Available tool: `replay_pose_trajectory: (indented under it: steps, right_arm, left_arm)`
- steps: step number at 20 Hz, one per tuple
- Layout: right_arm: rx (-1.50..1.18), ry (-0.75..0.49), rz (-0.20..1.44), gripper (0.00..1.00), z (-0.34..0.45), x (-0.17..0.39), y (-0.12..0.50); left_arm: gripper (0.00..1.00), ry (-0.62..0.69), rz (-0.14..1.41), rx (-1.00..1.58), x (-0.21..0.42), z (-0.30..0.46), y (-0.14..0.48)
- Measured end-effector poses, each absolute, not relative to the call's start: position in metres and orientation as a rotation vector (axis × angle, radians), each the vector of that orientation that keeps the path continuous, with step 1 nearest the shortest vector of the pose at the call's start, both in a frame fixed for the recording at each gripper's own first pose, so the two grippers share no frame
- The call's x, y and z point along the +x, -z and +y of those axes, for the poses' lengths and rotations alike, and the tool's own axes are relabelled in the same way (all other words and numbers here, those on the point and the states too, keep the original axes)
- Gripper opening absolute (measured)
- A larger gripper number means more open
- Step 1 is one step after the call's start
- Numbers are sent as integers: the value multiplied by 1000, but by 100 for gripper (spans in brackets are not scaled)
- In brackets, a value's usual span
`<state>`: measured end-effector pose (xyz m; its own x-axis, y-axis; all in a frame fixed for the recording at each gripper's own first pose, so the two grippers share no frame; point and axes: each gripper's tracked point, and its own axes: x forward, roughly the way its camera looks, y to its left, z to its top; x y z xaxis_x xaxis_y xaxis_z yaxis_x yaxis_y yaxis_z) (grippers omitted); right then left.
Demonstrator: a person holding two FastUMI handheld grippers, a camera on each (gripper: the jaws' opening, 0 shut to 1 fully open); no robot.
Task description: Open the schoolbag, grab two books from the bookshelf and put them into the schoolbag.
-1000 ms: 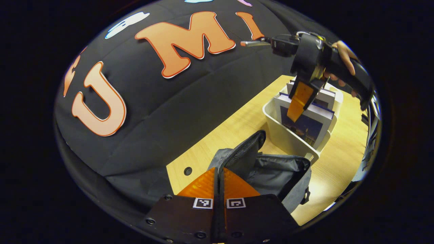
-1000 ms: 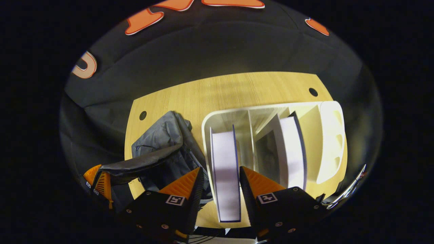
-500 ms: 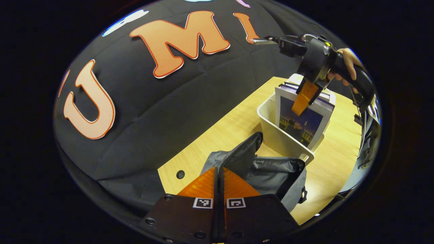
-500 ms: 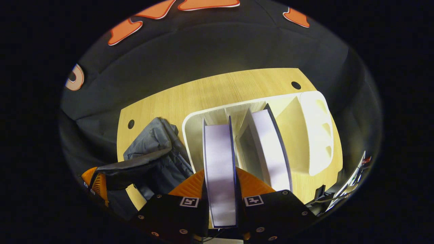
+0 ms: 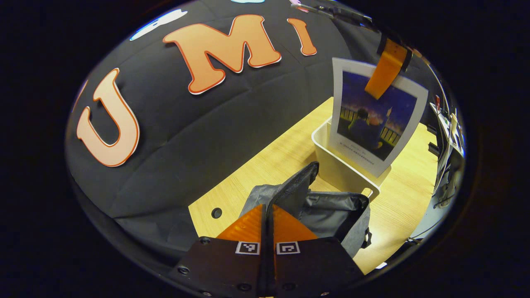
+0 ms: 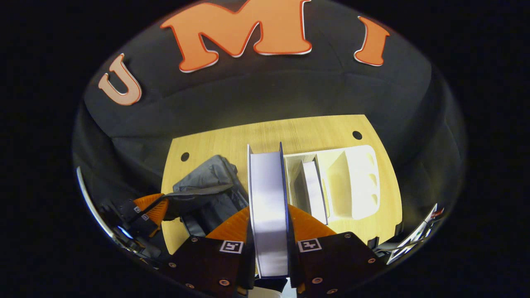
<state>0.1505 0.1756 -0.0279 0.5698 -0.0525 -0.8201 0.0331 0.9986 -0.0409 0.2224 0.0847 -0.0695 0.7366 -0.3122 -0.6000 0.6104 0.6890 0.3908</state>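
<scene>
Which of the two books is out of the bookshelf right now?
The book clamped in the right gripper, lifted clear above the table. The other book stands in a middle slot of the white bookshelf, untouched.

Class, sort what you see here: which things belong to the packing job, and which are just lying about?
Belong to the job:
schoolbag, flap held by left tongs
book lifted in right tongs
second book
white bookshelf

Lying about:
wooden table
cables at the table edge
</scene>
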Motion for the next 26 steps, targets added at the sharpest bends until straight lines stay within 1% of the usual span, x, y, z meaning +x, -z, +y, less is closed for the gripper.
replay_pose_trajectory:
  steps: [4, 7, 9, 12, 14, 17, 19, 20, 21, 24, 26]
  right_arm:
    - [-15, 45, 862, 32, 164, 101, -14]
    - [115, 26, 773, 32, 162, 63, -29]
    - [238, 14, 720, 32, 157, 39, -23]
    - [497, -4, 650, 32, 158, 7, 3]
    - [632, -41, 611, 32, 163, -9, 30]
    - [779, -54, 569, 31, 168, -18, 73]
    - [907, -73, 581, 31, 176, -22, 110]
    - [989, -84, 603, 31, 188, -21, 141]
    - [1049, -85, 611, 31, 196, -16, 160]
    - [1144, -75, 573, 31, 215, 8, 194]
    - [1183, -44, 572, 31, 228, 27, 213]
  left_arm:
    - [1, 570, 525, 630, 223, 84, 69]
    - [1, 586, 521, 642, 223, 83, 69]
    - [1, 584, 520, 646, 225, 85, 67]
    - [1, 591, 512, 637, 228, 85, 62]
    - [1, 589, 517, 640, 230, 85, 60]
    - [1, 589, 518, 671, 232, 83, 54]
    - [1, 581, 513, 679, 234, 80, 51]
    - [1, 581, 510, 683, 232, 77, 49]
    - [1, 581, 507, 684, 232, 76, 48]
    - [1, 578, 493, 682, 232, 73, 45]
    - [1, 580, 495, 680, 231, 70, 43]
